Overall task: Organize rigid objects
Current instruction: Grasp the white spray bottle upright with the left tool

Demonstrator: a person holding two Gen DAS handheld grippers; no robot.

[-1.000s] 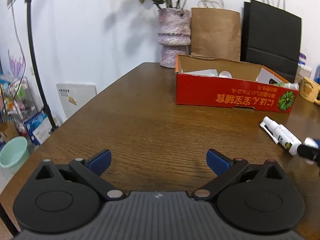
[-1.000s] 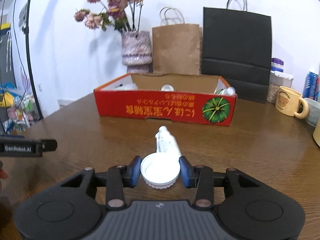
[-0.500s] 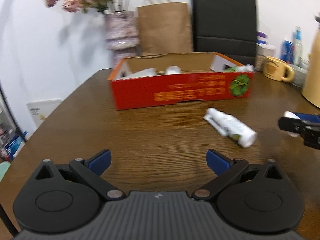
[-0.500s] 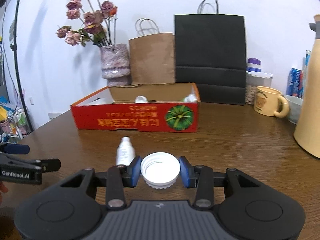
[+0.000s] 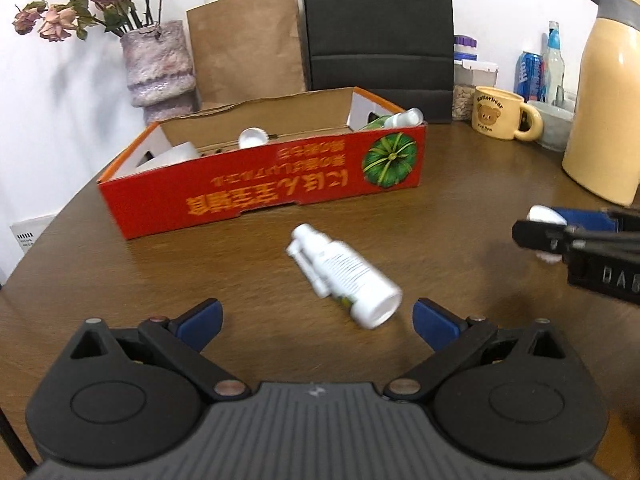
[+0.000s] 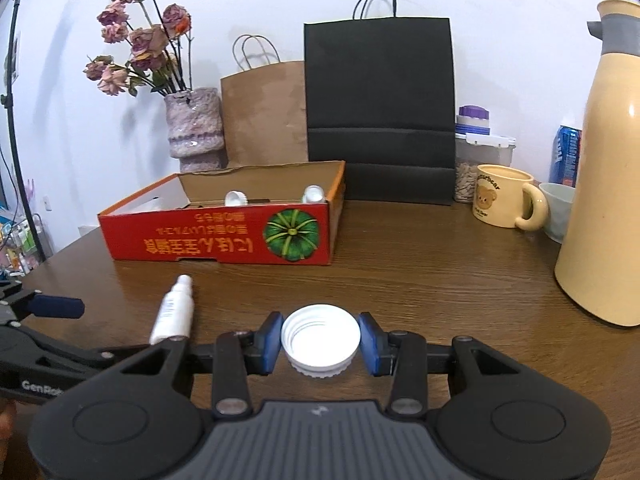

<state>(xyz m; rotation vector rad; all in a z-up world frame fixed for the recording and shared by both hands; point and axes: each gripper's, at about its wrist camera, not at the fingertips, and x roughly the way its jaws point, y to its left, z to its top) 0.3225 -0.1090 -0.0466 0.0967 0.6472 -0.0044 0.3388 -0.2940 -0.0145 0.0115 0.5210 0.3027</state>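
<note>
Left gripper (image 6: pixel 56 306) body read "GenRo…", cut off by the right gripper's housing. Yellow mug (image 5: pixel 498 112) carried "Butterbear" over a bear face; smaller line beneath unreadable. Red box (image 6: pixel 218 236) had yellow East Asian characters printed upside down, not legible. Spray bottle (image 5: pixel 346 276) label print blurred. White carton (image 5: pixel 28 234) showed a barcode.

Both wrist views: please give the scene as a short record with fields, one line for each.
left gripper: open, empty, facing the spray bottle
right gripper: shut on white cap
spray bottle: lying on the table, outside the box
red box: open top, several white items inside
behind box: vase, two paper bags
</note>
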